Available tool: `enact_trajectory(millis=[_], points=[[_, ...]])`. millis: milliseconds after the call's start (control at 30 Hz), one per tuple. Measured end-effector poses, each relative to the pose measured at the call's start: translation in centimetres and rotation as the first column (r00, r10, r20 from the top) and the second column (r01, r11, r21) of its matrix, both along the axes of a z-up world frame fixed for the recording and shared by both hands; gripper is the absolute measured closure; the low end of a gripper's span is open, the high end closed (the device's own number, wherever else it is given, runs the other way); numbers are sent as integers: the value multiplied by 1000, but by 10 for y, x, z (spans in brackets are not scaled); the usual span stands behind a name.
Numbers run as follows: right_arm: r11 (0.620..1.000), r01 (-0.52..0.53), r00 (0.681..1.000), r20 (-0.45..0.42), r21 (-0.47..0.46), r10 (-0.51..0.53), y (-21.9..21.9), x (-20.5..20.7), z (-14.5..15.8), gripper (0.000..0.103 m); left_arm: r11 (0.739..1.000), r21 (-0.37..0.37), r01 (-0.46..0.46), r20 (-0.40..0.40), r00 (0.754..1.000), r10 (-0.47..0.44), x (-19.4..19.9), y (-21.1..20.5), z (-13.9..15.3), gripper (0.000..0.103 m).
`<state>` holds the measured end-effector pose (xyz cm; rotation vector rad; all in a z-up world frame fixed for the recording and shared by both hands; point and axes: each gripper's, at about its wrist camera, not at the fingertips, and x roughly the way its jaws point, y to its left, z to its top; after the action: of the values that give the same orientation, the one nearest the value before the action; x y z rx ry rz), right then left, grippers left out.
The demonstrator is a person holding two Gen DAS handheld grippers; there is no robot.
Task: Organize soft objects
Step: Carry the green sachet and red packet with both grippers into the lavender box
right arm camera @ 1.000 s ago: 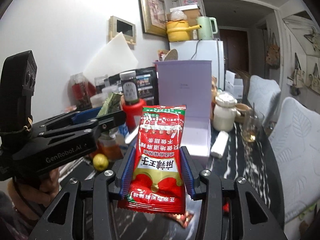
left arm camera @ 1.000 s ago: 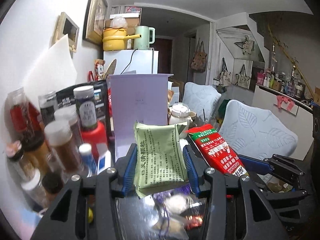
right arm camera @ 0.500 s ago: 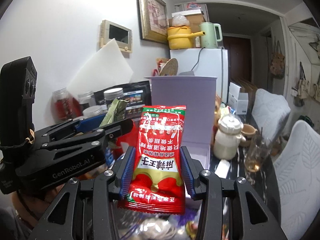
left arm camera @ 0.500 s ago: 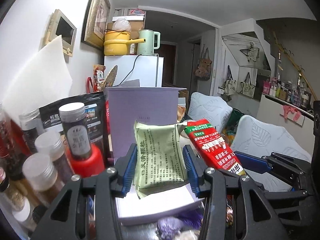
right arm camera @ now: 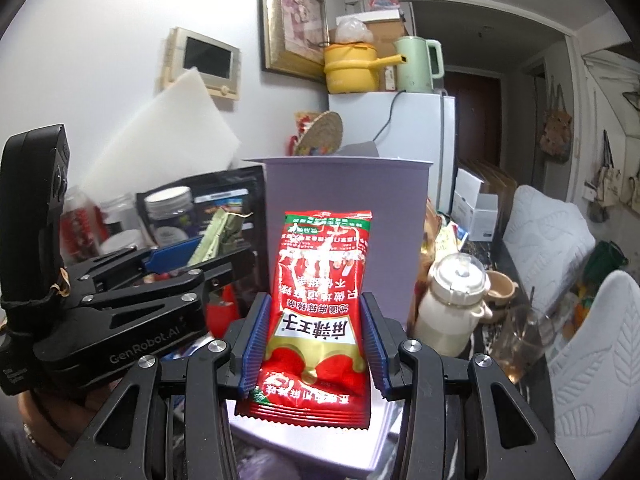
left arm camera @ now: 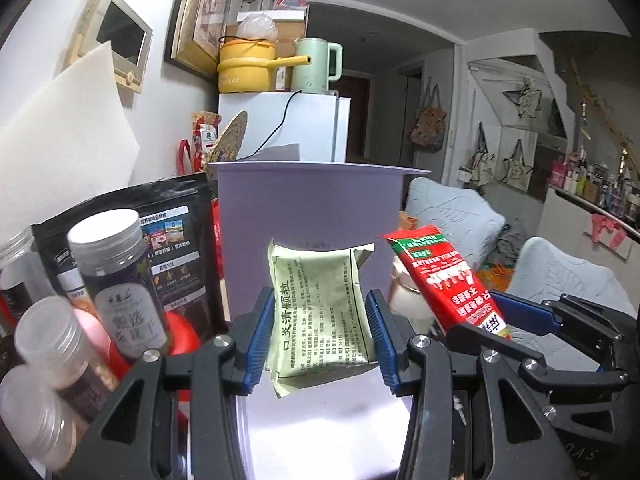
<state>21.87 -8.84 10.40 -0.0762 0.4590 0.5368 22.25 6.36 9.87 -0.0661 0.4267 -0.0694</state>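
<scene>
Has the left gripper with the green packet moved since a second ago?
Yes. The left gripper, shut on the green packet, has moved forward toward the open purple box, which looms larger now.

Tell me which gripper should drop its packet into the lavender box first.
Left, probably. The left gripper holds the green packet with the lavender box's floor directly beneath it. The right gripper, holding the red packet, looks nearer the box's front edge.

Glossy red foil packet [right arm camera: 320,304], matt green paper sachet [left arm camera: 320,312]
</scene>
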Motion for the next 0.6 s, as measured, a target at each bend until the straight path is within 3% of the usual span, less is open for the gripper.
enact_trajectory(millis=[600], points=[[995, 2, 989, -148, -101, -17, 25, 91, -49, 59, 996, 73, -55, -209, 975, 69, 85, 11, -62, 58]])
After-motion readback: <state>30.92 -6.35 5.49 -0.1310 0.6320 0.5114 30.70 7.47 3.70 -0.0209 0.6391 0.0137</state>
